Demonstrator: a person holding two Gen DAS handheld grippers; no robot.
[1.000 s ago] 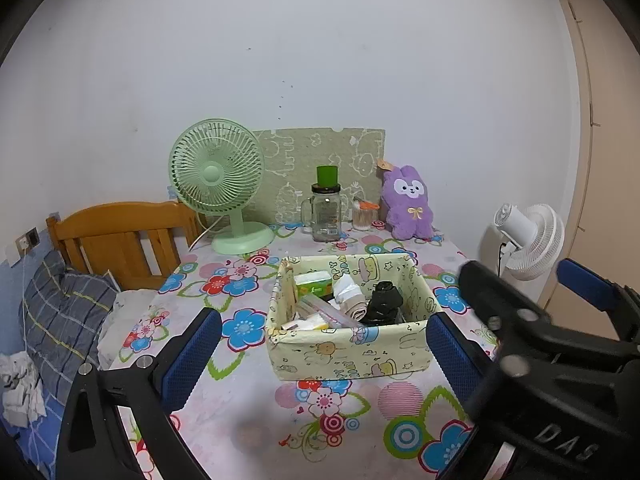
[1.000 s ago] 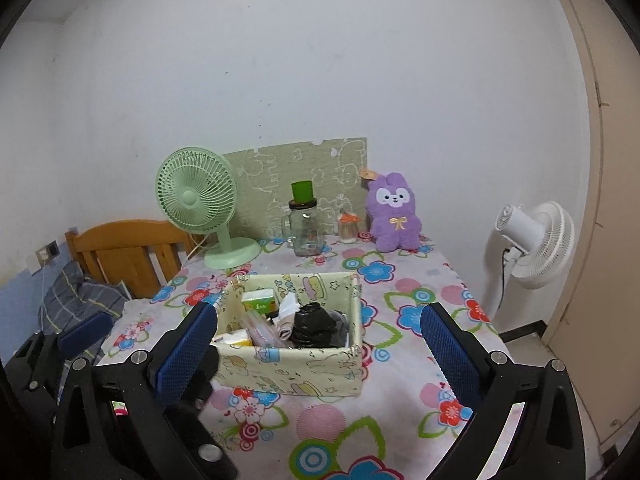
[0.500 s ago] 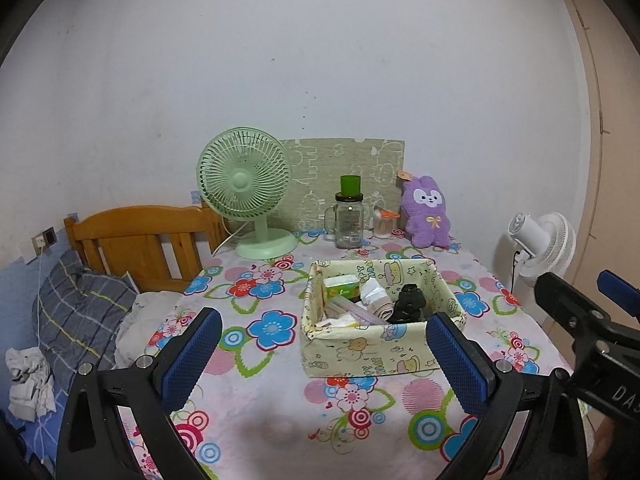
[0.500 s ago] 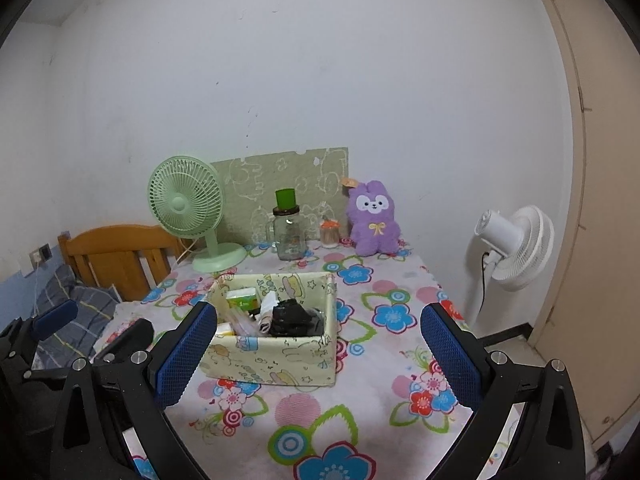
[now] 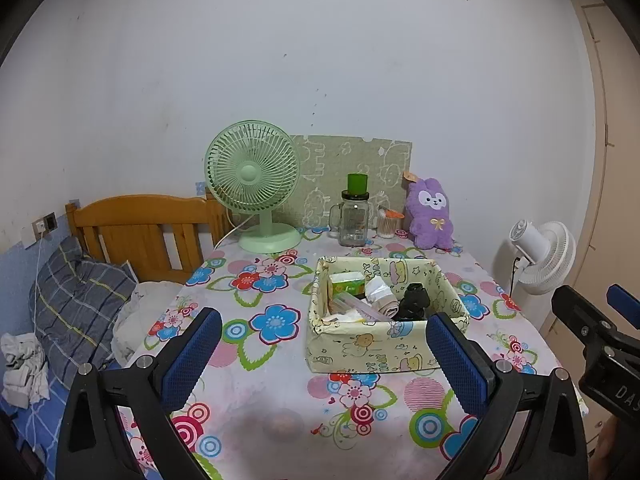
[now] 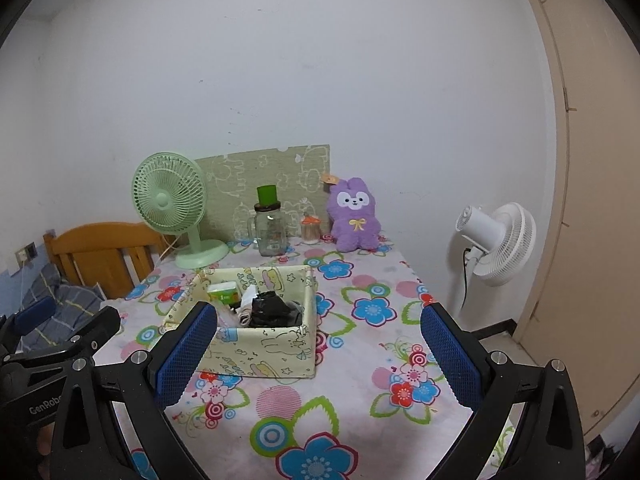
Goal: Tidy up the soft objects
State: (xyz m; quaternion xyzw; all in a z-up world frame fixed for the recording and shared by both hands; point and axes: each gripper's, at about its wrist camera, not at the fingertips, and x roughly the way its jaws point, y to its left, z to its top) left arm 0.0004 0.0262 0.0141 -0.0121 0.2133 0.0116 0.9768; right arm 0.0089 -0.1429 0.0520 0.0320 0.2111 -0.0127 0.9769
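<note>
A pale yellow fabric box [image 5: 380, 344] stands on the flowered table and shows in the right wrist view [image 6: 264, 350] too. It holds a green tissue pack [image 5: 346, 283], rolled pale socks [image 5: 380, 296] and a black soft item [image 5: 415, 302]. A purple plush rabbit [image 5: 431, 214] sits upright at the table's back edge, also seen from the right wrist [image 6: 354, 216]. My left gripper [image 5: 320, 354] is open and empty, short of the box. My right gripper [image 6: 316, 354] is open and empty, to the right of it.
At the back stand a green desk fan [image 5: 256, 184], a glass jar with green lid [image 5: 354, 216], a small orange-lidded jar [image 5: 387, 226] and a green board [image 5: 352, 168]. A white floor fan [image 5: 544, 256] stands right of the table. A wooden bed [image 5: 140, 232] lies left.
Both grippers have pulled back and away from the table, so the box and table look smaller and farther. Both stay open and empty.
</note>
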